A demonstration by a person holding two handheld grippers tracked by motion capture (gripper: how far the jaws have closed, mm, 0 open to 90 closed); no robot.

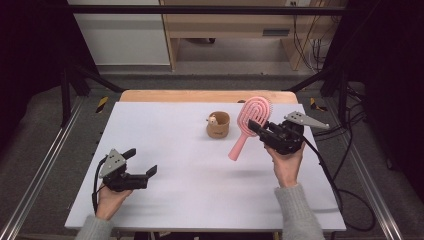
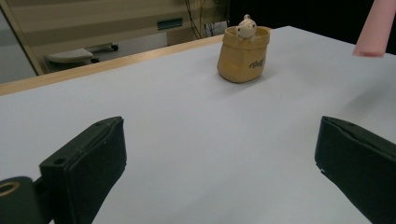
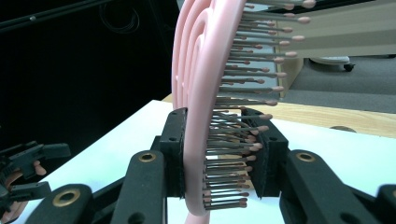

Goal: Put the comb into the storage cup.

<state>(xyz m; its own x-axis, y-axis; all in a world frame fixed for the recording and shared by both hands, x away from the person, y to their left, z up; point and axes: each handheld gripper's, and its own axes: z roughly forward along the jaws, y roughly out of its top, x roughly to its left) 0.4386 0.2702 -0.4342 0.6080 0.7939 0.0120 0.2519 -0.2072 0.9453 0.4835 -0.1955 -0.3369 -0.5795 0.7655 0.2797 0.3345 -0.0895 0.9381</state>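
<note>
Right gripper [image 1: 261,131] clamps pink hairbrush [image 1: 248,123] by its head, lifted off the counter [image 1: 170,150], handle angling down-left just right of tan cup [image 1: 218,125]. Left gripper [image 1: 142,162]: fingers wide, empty, well apart.

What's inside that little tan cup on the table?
A small cream, round-headed figurine peeks over the rim of the short tan cup with dark lettering. Its head shows at the far side of the opening; the cup's wall hides its lower body and anything beneath it.
</note>
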